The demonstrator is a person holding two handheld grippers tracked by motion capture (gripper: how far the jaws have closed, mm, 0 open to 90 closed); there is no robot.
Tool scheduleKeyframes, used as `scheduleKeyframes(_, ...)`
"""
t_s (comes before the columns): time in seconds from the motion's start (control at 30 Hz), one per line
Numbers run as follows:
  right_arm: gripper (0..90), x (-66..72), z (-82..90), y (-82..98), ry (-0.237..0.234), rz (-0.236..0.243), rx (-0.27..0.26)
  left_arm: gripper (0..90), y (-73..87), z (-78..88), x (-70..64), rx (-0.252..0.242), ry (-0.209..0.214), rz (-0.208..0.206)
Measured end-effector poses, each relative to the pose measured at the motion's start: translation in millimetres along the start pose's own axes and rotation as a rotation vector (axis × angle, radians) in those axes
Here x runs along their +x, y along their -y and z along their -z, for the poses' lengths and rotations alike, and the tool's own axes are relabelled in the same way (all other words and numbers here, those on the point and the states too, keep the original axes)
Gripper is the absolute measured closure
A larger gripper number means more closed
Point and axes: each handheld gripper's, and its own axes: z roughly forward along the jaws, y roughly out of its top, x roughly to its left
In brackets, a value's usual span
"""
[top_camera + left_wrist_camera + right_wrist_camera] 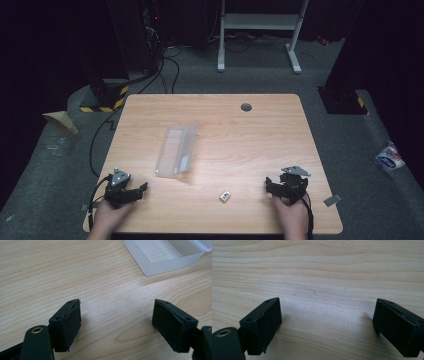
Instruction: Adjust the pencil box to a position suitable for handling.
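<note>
Start position, judged: left gripper [131,192] and right gripper [284,187] rest wide apart, empty. Clear case [176,150] lies open mid-table (small white item [225,196] nearer). Next probably requires approaching the item.

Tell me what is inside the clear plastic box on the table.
The clear rectangular plastic box lies open with its lid raised; its frosted tray looks empty. The far end is out of the left gripper view.
</note>
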Motion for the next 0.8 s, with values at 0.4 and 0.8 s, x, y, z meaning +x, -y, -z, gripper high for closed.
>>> scheduleKeyframes(0.4,8.1,0.8,1.2,1.3,-0.015,0.013,0.0,35.0,1.0,2.2,-0.8,-0.017,-0.005,-0.002)
scheduleKeyframes(0.8,9.3,0.9,1.6,1.5,-0.034,0.036,-0.002,67.0,-9.8,11.7,-10.3,-0.068,0.005,-0.001)
